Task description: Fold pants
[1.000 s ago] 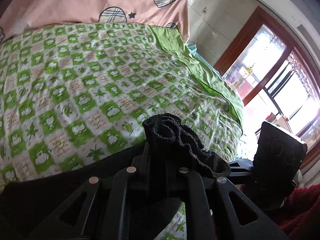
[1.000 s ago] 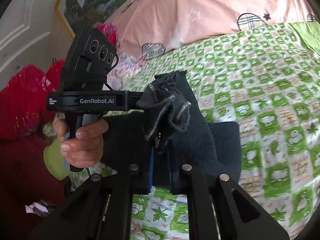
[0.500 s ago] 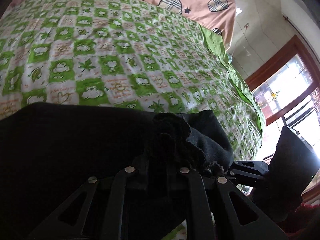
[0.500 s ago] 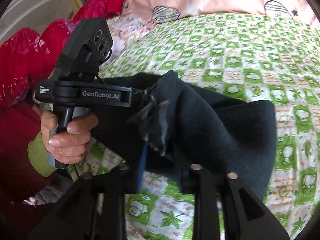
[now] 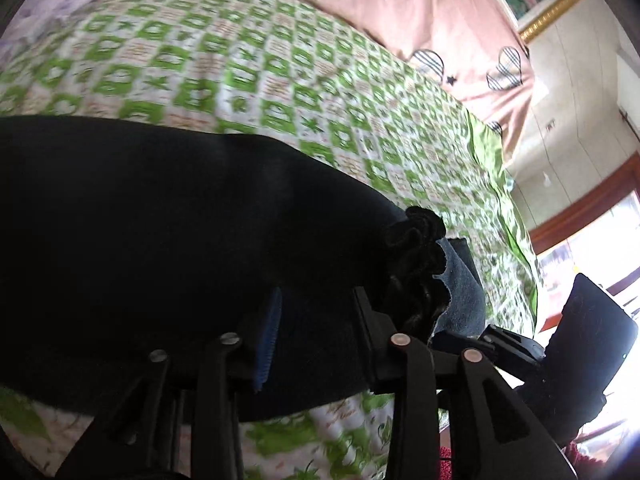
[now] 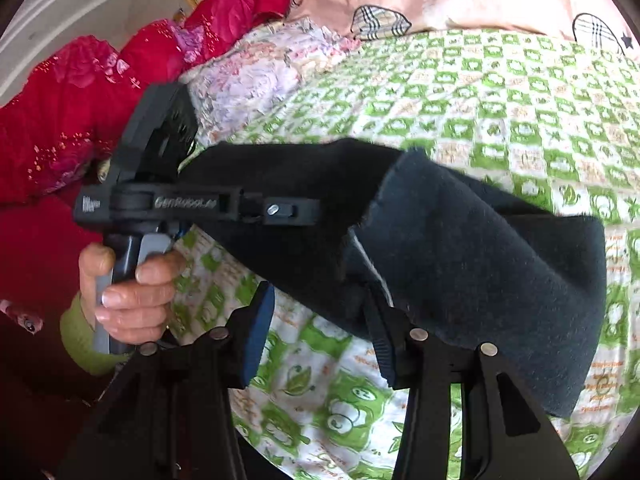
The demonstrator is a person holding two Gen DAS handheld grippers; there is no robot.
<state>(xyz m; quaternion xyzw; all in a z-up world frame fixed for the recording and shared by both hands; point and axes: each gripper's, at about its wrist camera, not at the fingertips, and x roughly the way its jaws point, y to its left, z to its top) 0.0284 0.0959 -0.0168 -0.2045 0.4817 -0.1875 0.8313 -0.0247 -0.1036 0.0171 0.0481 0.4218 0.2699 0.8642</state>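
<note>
The dark pants (image 6: 480,264) lie folded over on the bed's green-and-white checked sheet (image 6: 500,92), a bunched edge standing up beside the right finger of the left claw (image 5: 316,320). Both claws are released: the left claw's fingers are spread over the cloth, and the right claw (image 6: 320,320) is spread at the fold's near edge. A pink pillow (image 5: 420,8) lies beyond.
</note>
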